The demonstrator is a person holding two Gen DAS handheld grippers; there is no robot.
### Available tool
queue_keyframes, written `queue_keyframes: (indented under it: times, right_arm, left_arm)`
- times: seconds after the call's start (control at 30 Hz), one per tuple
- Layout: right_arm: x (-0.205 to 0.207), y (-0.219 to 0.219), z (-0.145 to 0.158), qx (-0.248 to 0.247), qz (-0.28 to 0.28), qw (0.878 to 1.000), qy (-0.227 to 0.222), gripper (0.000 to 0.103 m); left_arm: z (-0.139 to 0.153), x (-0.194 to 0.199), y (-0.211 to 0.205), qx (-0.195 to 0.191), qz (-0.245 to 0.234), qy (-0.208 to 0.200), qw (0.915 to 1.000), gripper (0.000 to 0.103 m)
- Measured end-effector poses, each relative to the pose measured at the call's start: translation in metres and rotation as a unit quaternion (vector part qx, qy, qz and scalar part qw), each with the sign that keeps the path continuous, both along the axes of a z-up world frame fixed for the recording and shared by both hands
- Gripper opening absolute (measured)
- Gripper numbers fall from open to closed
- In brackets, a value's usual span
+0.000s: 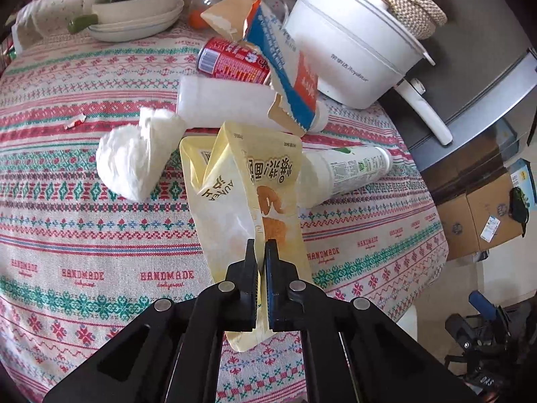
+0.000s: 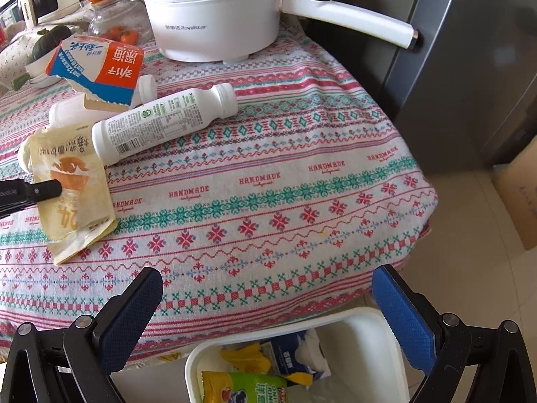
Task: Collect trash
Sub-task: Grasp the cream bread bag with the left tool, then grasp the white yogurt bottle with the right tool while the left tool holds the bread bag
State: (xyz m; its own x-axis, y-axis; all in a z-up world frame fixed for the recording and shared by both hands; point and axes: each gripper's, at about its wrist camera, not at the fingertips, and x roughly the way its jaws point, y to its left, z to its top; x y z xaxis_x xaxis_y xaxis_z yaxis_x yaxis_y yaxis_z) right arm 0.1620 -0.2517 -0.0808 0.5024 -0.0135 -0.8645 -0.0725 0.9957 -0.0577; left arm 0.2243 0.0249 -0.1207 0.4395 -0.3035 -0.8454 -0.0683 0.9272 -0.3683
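Your left gripper (image 1: 261, 252) holds the yellow pouch (image 1: 248, 194) between its fingers, near the desk (image 2: 268, 174) edge printed "HANDMADE". Your right gripper (image 2: 268, 297) has fingers wide above the bin (image 2: 382, 332). The pot (image 2: 214, 20) probably reads "Royalstar".

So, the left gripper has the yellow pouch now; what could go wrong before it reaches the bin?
1. The left gripper pinches only a thin fold of the yellow pouch, so it may slip out on the way.
2. The pouch's far end lies close to the white bottle; lifting could roll the bottle along the tablecloth.
3. The bin sits below the table edge under the open right gripper, which could block the drop.
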Motion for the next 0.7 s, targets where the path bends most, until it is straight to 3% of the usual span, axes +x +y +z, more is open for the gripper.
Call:
queue_keyframes:
  times: [0.17,0.37,0.6,0.7]
  right_arm:
    - [0.015,0.007,0.002,0.032,-0.015,0.999,0.008,0.102]
    - [0.058,0.039,-0.001,0.105,-0.032,0.994,0.000,0.102]
    - [0.111,0.068,-0.028,0.200,-0.092,0.975,0.006,0.098]
    - [0.131,0.079,-0.034,0.210,-0.107,0.972,0.008,0.097]
  left_arm:
    - [0.042,-0.021,0.011,0.025,-0.025,-0.045,0.9984,0.001]
    - [0.085,-0.051,0.052,0.068,-0.005,-0.105,0.9922,0.001]
    - [0.094,-0.063,0.097,0.087,0.029,-0.118,0.9887,0.001]
    - [0.088,-0.062,0.104,0.083,0.033,-0.107,0.9902,0.001]
